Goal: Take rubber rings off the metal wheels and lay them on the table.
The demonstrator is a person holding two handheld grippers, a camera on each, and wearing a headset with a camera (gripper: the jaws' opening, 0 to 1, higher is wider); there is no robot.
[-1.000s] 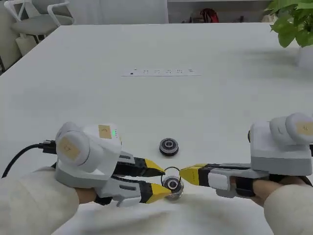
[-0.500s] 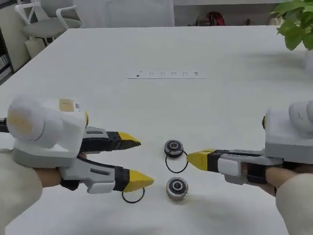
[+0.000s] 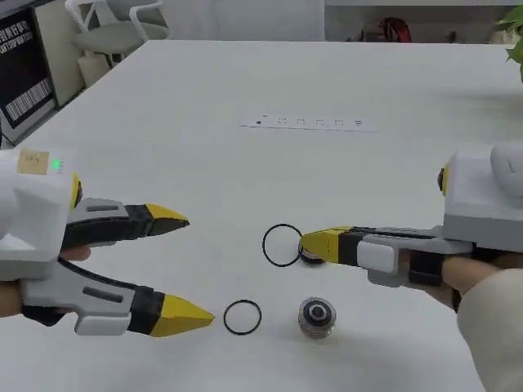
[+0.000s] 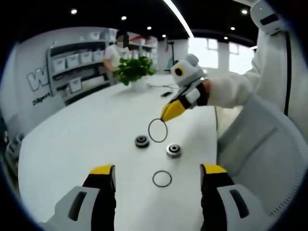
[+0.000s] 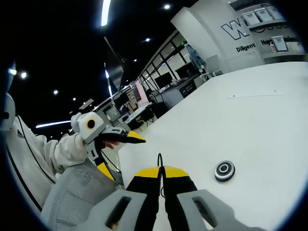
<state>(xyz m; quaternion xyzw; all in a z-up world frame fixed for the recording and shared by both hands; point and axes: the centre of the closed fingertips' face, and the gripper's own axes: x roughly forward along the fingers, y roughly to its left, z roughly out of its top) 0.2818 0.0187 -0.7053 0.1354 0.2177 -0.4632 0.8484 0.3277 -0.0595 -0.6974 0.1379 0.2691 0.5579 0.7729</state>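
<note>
Right gripper [image 3: 306, 245]: jaws clamped on a rubber ring [image 3: 264, 245], held upright above the table.
Left gripper [image 3: 199, 269]: jaws wide apart, empty.
Table [image 3: 245, 163]: white.
Near wheel [image 3: 317, 314]: just right of the loose ring.
Far wheel [image 4: 142, 141]: possibly ringed; unclear.
Loose ring [image 3: 225, 317]: flat, beside the left gripper's lower tip.

Flat ring [image 3: 225, 317] beside wheel [image 3: 317, 315]; lifted ring [image 3: 263, 244]
</note>
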